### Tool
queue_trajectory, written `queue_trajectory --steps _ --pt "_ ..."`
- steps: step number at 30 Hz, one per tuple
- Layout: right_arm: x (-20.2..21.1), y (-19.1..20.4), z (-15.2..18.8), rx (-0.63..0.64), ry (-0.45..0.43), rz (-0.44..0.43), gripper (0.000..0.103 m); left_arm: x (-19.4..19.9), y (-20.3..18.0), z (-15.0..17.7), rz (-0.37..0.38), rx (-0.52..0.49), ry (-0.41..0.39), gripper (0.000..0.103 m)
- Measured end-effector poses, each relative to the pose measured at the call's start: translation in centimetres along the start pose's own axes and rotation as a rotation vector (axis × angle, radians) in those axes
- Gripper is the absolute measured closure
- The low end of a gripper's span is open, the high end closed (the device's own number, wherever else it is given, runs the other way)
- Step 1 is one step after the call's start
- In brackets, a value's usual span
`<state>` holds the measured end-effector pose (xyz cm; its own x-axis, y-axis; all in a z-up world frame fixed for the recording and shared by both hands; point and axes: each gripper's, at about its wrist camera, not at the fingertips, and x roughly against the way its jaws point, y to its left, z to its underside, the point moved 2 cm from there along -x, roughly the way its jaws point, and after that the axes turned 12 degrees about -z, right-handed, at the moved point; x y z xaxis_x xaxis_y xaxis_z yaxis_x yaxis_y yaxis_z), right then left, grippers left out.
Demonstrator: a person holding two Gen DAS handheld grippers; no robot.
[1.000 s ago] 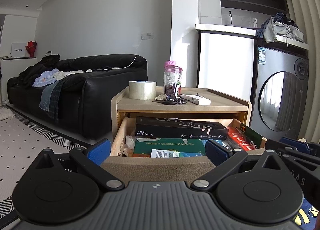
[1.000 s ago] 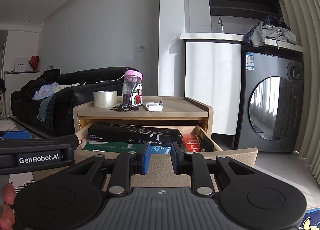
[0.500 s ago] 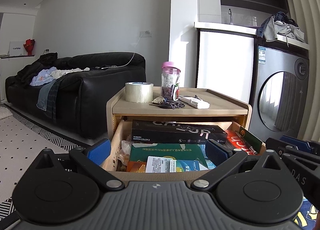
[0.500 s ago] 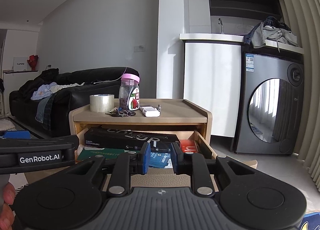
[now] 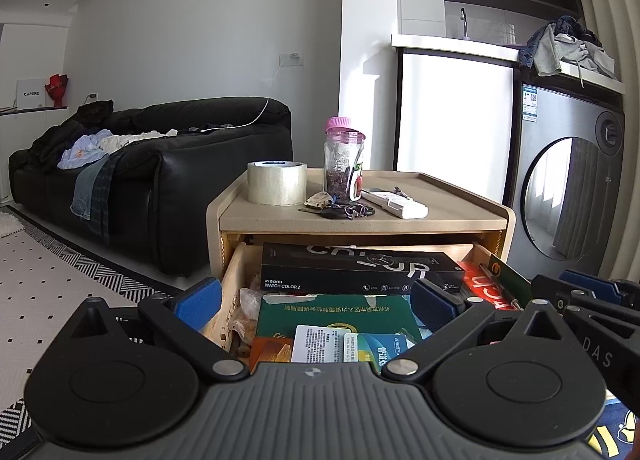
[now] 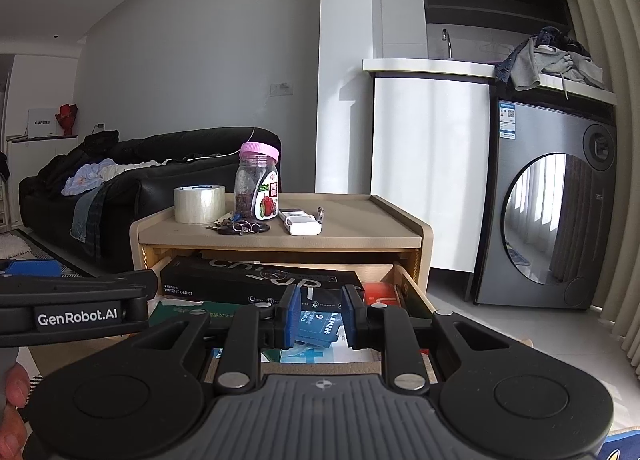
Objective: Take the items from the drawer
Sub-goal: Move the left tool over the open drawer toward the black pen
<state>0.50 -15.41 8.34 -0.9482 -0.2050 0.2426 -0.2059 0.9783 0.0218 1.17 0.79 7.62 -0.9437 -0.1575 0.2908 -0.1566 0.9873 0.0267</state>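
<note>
The beige side table's drawer (image 5: 230, 284) stands pulled out and full. Inside lie a long black watch box (image 5: 352, 270), a green booklet (image 5: 336, 316), several cards (image 5: 316, 344) and a red box (image 5: 480, 288). My left gripper (image 5: 316, 304) hovers over the drawer's front end, open wide, with nothing between its blue pads. In the right wrist view the black watch box (image 6: 240, 280) and a blue booklet (image 6: 320, 324) show. My right gripper (image 6: 320, 316) hangs above them, open by a narrow gap and holding nothing.
On the table top (image 5: 440, 219) stand a tape roll (image 5: 276, 181), a pink-lidded jar (image 5: 344, 163), keys (image 5: 344, 211) and a white remote (image 5: 394, 203). A black sofa (image 5: 160, 179) is at the left, a washing machine (image 5: 568, 187) at the right.
Both grippers have come forward and slightly up over the drawer. Its front panel has dropped out of sight and more of its contents show. Neither pair of jaws has changed.
</note>
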Motion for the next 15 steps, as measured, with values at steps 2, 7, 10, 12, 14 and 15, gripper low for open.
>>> queue_trajectory --steps 2,7,10,12,14,15 --pt "-0.5 -0.1 -0.1 -0.001 0.002 0.004 0.078 -0.6 -0.1 -0.2 -0.003 -0.004 0.003 0.000" --pt "-1.7 -0.6 -0.5 -0.010 0.003 0.009 0.078 -2.0 -0.6 -0.8 -0.004 -0.014 0.012 0.000" --pt "-2.5 -0.9 -0.8 -0.006 0.009 0.007 0.077 -2.7 -1.0 -1.0 -0.001 -0.019 0.017 0.000" --pt "-2.9 -1.1 -0.9 -0.004 0.010 0.009 0.076 -3.1 -1.2 -1.1 0.002 -0.022 0.020 0.000" --pt "-3.2 -1.4 -1.0 -0.009 0.011 0.009 0.075 -3.5 -1.3 -1.0 0.003 -0.026 0.025 0.000" --pt "-3.4 -1.5 -1.0 -0.011 0.014 0.009 0.075 -3.7 -1.4 -1.0 0.004 -0.028 0.028 0.000"
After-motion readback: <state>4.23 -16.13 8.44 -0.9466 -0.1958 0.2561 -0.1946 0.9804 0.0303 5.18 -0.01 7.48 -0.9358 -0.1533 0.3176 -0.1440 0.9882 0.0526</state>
